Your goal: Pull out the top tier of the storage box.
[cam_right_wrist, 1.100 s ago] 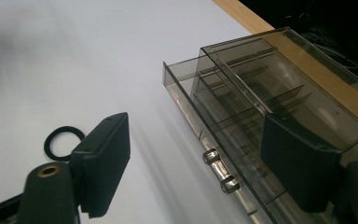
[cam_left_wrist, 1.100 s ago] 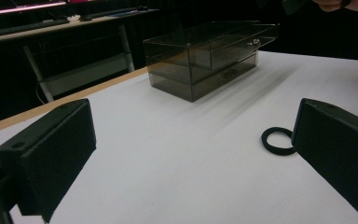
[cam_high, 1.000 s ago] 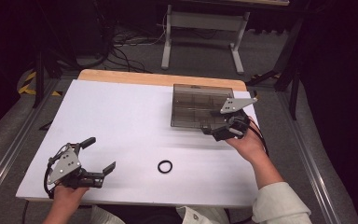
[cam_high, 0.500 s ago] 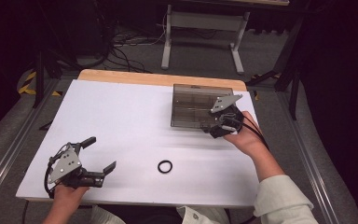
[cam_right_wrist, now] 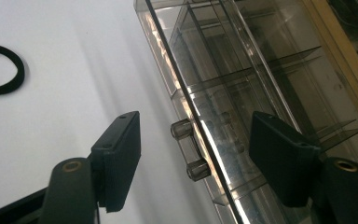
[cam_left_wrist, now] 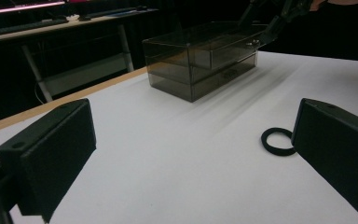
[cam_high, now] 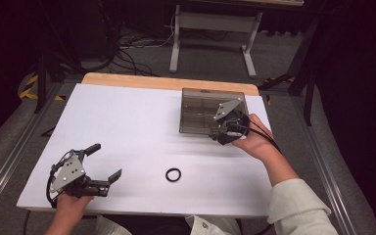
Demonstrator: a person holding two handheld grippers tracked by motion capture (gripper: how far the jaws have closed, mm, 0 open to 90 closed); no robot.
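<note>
The smoky transparent plastic drawer box (cam_high: pixel 201 111) sat at the far right of the white table (cam_high: pixel 127 122), its long axis running left to right across the table and its drawer front facing the person. The right gripper (cam_right_wrist: pixel 193 156) was spread wide, jaws straddling the two small clear knobs (cam_right_wrist: pixel 191 149) on that front without touching them. What lay inside the drawers was hard to make out. The left gripper (cam_high: pixel 105 160) rested spread open near the table's front left, beside the black rubber ring (cam_high: pixel 173 175).
</note>
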